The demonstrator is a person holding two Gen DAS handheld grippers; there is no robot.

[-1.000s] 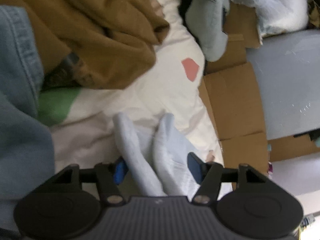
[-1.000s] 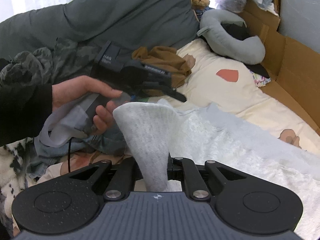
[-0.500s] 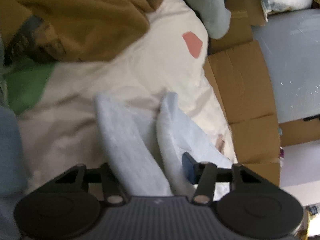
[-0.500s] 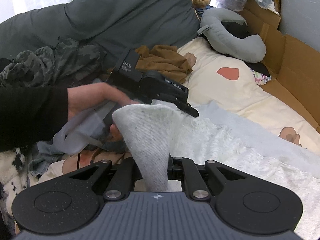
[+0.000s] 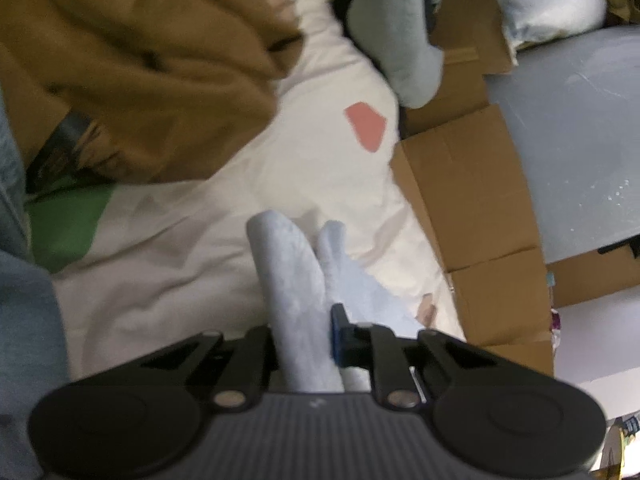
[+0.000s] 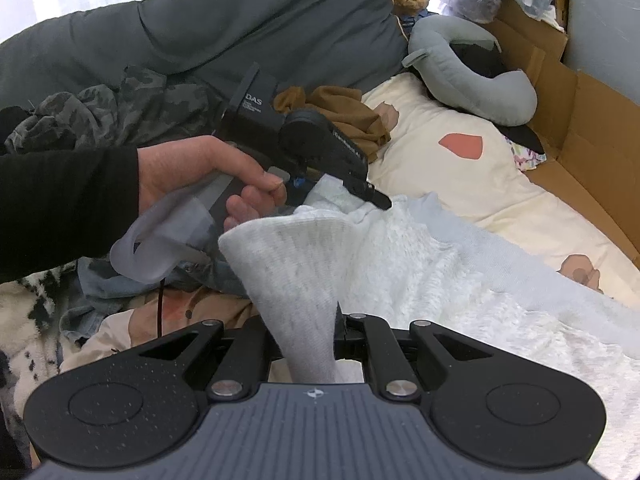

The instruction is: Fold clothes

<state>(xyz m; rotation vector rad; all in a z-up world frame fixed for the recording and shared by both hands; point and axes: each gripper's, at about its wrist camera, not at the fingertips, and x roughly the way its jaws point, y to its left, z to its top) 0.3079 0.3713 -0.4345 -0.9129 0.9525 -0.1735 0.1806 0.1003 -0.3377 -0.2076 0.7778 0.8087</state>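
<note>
I see a pale blue fleece garment (image 6: 460, 280), fluffy side up, spread rumpled across the bed. Two of its edges stand pinched up into folds.

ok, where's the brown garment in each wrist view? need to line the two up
Left wrist: brown garment fills the upper left, bunched on the cream sheet.
Right wrist: brown garment sits small at upper centre, behind the left gripper.
Shared landmark: the pink patch on the sheet, right of the garment in both.
</note>
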